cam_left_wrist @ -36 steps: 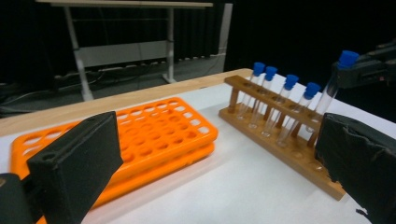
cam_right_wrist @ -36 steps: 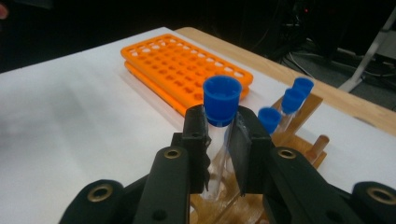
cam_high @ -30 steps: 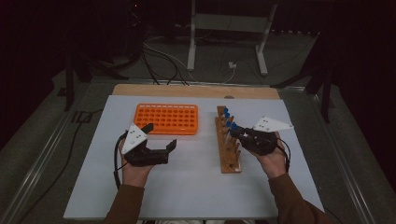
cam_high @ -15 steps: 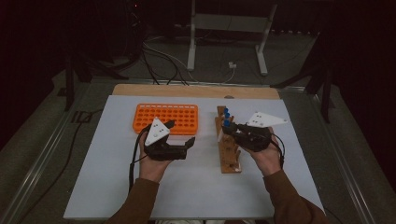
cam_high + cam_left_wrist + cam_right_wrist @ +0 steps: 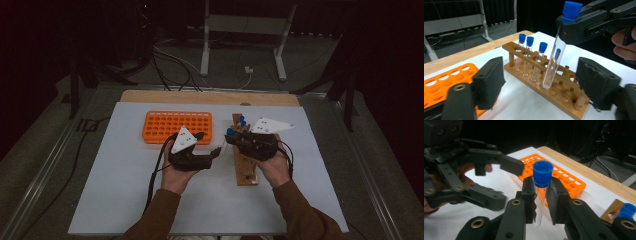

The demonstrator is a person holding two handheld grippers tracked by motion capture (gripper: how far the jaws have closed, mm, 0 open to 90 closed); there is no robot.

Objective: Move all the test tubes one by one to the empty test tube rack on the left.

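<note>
Dark studio surroundings frame a white table top [image 5: 125,200] with a bare wooden strip along its far edge. Right gripper [image 5: 541,195]: jaws clamped on the upper part of a clear test tube [image 5: 539,202] just under its blue cap [image 5: 542,173], the tube held clear of the wooden rack [image 5: 541,82] and slightly tilted. Left gripper [image 5: 541,82]: jaws partly spread, having just been closing, with the tube's lower half between them in the left gripper view but not touched by either pad. In the high view the two grippers meet nose to nose, left gripper [image 5: 212,155] beside right gripper [image 5: 231,139], above the near half of the rack.

Step in hand, as judged: a hand-over of the tube from right to left, presumably bound for the orange tray [image 5: 177,126] of empty wells. The next move calls for the left jaws to close squarely on the glass below the right jaws before the right ones let go; closing off-centre could tip the tube.

Three capped tubes [image 5: 530,56] stand in the rack's far holes, close behind the held one, so any swing should go away from them. Open table lies to the left and toward the person; the tray sits just beyond the left hand [image 5: 175,175].
</note>
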